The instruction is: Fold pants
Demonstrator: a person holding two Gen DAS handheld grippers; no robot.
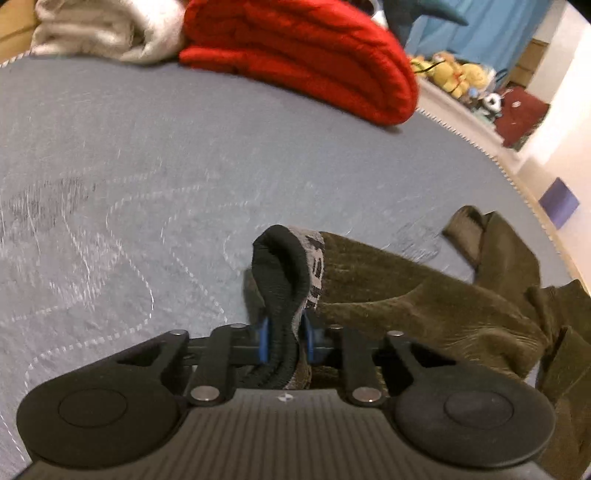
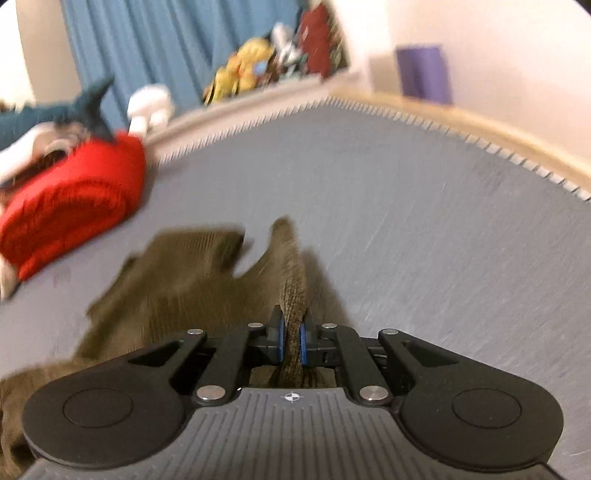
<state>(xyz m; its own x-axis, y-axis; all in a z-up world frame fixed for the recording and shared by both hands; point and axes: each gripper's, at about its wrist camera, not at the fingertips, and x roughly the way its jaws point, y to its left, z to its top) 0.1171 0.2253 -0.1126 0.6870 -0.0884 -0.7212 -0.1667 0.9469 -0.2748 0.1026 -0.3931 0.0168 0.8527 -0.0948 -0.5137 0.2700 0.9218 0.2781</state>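
Observation:
Olive-brown corduroy pants (image 1: 424, 302) lie crumpled on a grey mattress (image 1: 184, 166). My left gripper (image 1: 285, 341) is shut on the pants' black and grey elastic waistband (image 1: 291, 269), which loops up between the blue pads. The rest of the fabric trails to the right. In the right wrist view my right gripper (image 2: 291, 343) is shut on an edge of the pants (image 2: 184, 273), which spread to the left over the mattress (image 2: 406, 221). The view is motion-blurred.
A folded red knit garment (image 1: 314, 55) and a cream one (image 1: 99, 29) lie at the mattress's far edge. The red garment (image 2: 74, 199) also shows at left in the right wrist view. Stuffed toys (image 1: 458, 74), a blue curtain (image 2: 147, 48) and a purple box (image 2: 424, 74) stand beyond the bed.

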